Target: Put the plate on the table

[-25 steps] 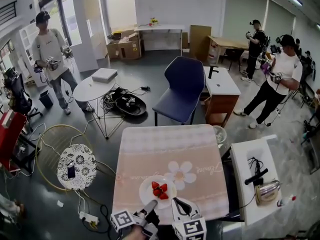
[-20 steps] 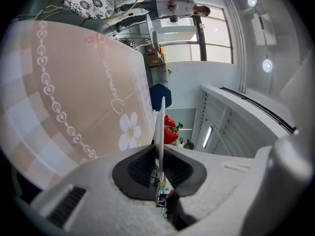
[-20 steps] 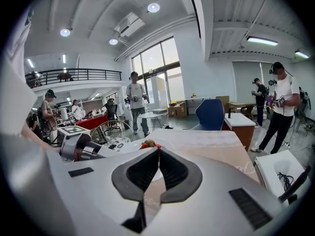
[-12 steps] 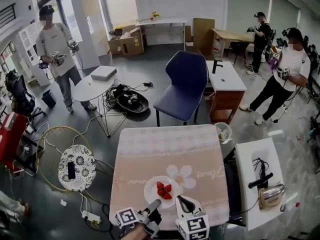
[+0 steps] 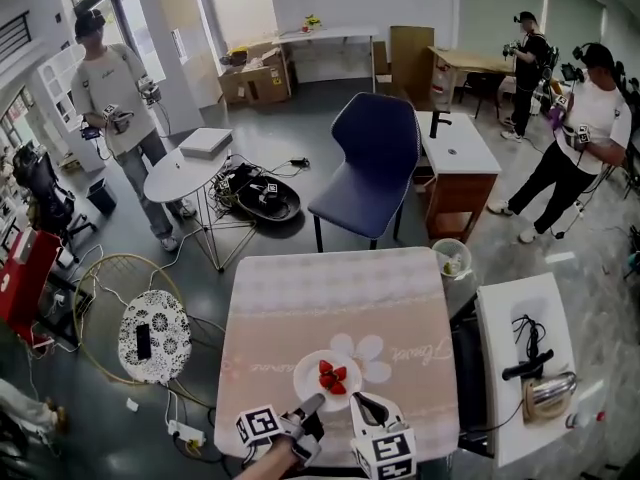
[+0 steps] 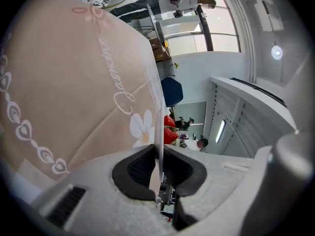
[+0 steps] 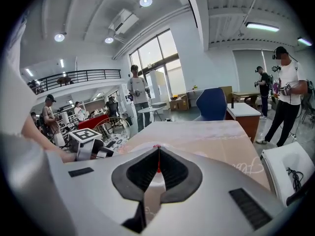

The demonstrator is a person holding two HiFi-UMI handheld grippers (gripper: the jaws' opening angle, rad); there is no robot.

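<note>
A white plate with red strawberries on it lies over the near part of the pink-clothed table, beside a printed flower. My left gripper is shut on the plate's near rim. In the left gripper view the plate shows edge-on between the pads, with the strawberries beyond. My right gripper stands just right of it at the plate's near-right rim, its jaws shut with nothing between them. Whether the plate rests on the cloth I cannot tell.
A blue chair stands behind the table. At the right is a white side table with a cable and a metal appliance. At the left are a small patterned round table and floor cables. Several people stand farther back.
The plate and both grippers have shifted a little to the right, nearer the printed flower. The grip looks the same. People in the background have moved.
</note>
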